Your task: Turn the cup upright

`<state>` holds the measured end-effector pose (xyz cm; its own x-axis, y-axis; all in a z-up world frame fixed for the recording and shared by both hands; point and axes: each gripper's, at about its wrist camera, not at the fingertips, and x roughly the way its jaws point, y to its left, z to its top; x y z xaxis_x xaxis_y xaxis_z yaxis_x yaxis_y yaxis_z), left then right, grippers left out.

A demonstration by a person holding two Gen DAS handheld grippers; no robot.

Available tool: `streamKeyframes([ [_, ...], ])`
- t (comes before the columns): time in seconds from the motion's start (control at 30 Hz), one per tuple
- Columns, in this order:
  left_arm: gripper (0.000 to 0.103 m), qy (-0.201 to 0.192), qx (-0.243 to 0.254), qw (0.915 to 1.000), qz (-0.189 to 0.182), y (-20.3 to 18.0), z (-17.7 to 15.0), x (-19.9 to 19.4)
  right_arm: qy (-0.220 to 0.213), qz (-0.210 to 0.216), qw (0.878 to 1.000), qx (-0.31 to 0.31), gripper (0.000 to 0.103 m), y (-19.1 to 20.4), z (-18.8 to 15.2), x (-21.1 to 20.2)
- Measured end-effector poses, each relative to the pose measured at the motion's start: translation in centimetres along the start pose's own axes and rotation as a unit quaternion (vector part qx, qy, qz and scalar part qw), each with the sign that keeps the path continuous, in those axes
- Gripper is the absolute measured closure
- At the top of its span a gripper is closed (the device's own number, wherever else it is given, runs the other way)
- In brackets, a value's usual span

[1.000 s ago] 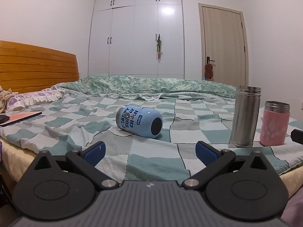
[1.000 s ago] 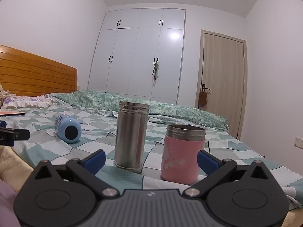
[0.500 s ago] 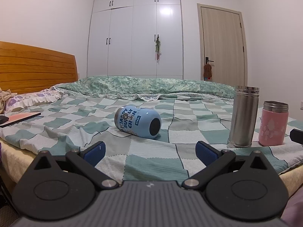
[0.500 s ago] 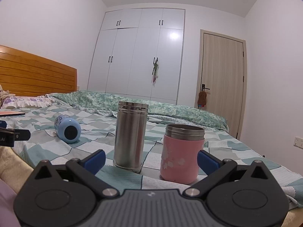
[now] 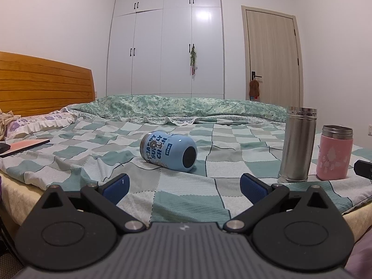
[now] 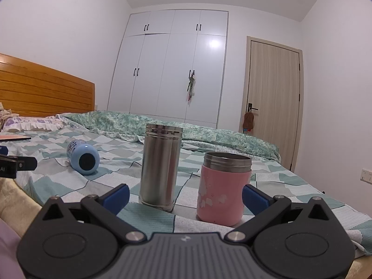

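A light blue printed cup [image 5: 168, 151] lies on its side on the checked bedspread [image 5: 190, 200], its dark round end facing me. It also shows in the right wrist view [image 6: 83, 156] at the left. My left gripper [image 5: 184, 189] is open and empty, near the bed's front edge, short of the cup. My right gripper [image 6: 186, 198] is open and empty, close in front of a tall steel flask [image 6: 161, 169] and a pink cup [image 6: 224, 188], both upright.
The steel flask [image 5: 297, 144] and pink cup [image 5: 334, 152] stand right of the blue cup. A pink book [image 5: 23, 145] and pillow [image 5: 39, 122] lie at the left by the wooden headboard [image 5: 44, 83]. A folded quilt [image 5: 176, 107] lies at the back.
The left wrist view has drifted slightly, so the blue cup sits a little nearer the centre. The right view barely changed. Both grippers stay open.
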<state>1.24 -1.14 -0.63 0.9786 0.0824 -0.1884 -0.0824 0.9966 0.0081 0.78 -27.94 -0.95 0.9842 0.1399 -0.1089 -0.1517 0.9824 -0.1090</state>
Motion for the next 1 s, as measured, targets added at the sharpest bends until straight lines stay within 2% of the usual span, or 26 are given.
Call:
streamKeyframes([
  [1.0,0.000,0.001,0.001,1.0000,-0.005,-0.11,-0.02,0.09,0.001,0.000,1.000,-0.001,0.000,0.02,0.01,0.02],
])
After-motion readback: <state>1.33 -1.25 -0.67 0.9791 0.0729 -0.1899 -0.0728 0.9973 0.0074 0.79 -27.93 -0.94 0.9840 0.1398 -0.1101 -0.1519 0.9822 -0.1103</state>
